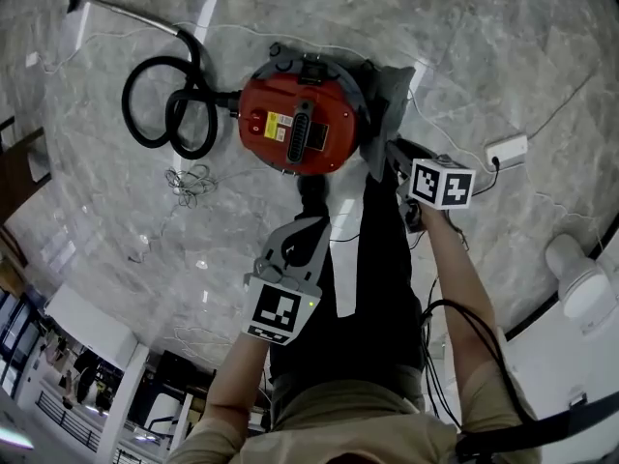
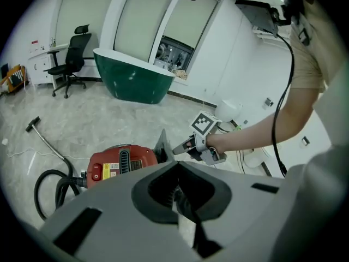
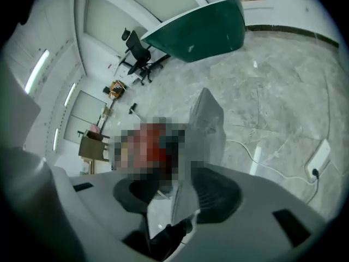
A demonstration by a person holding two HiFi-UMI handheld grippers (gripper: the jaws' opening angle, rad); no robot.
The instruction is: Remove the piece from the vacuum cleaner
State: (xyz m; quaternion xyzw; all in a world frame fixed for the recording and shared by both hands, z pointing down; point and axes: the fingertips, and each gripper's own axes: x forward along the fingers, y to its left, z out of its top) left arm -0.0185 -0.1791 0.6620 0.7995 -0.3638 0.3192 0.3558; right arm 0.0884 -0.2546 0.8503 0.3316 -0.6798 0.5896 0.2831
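Note:
A red vacuum cleaner [image 1: 300,124] [image 2: 120,165] stands on the marble floor, its black hose [image 1: 169,104] coiled at its left. A flat grey piece [image 1: 385,104] [image 2: 162,146] [image 3: 210,121] stands upright against the cleaner's right side. My right gripper [image 1: 398,158] [image 2: 177,149] [image 3: 174,212] reaches in from the right, and the piece's near edge sits between its jaws, gripped. My left gripper [image 1: 308,230] [image 2: 182,206] hangs just short of the cleaner, above the person's dark trousers. Its jaws are close together and hold nothing.
A white power strip [image 1: 508,150] [image 3: 319,160] with its cord lies on the floor to the right. The hose's wand [image 1: 116,8] stretches off to the far left. A white rounded object [image 1: 580,278] sits at the right. A green counter [image 2: 133,81] and an office chair [image 2: 71,59] stand farther off.

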